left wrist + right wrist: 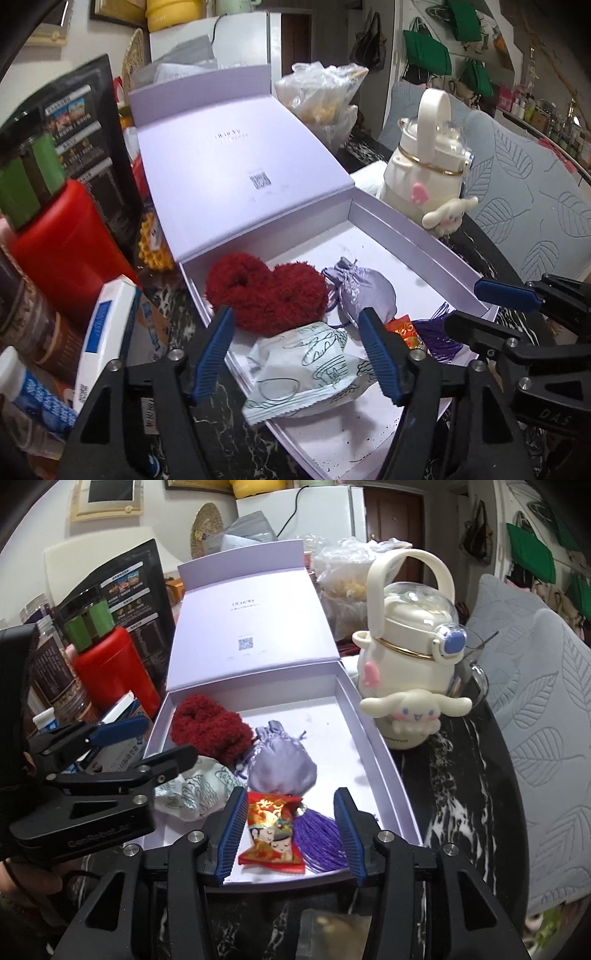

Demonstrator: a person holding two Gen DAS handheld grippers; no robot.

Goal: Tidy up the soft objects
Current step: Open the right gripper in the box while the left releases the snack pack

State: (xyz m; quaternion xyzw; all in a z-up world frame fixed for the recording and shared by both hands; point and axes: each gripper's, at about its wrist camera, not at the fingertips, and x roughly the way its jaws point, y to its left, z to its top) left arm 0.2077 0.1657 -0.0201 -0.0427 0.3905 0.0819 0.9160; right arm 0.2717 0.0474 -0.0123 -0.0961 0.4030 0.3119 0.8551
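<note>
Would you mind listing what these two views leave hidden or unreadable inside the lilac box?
- Red candy packet: left wrist view, mostly behind a gripper finger.
- Purple tassel: right wrist view, its top sits under the packet.
- Lid print: too small to read.
- Pale wrapper: partly behind the left gripper.

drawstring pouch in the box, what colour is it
Pale lilac, shiny satin; the drawstring pouch shows best in the right wrist view.

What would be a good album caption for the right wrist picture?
Open right gripper poised over a red candy packet and purple tassel inside a lilac gift box.
</note>
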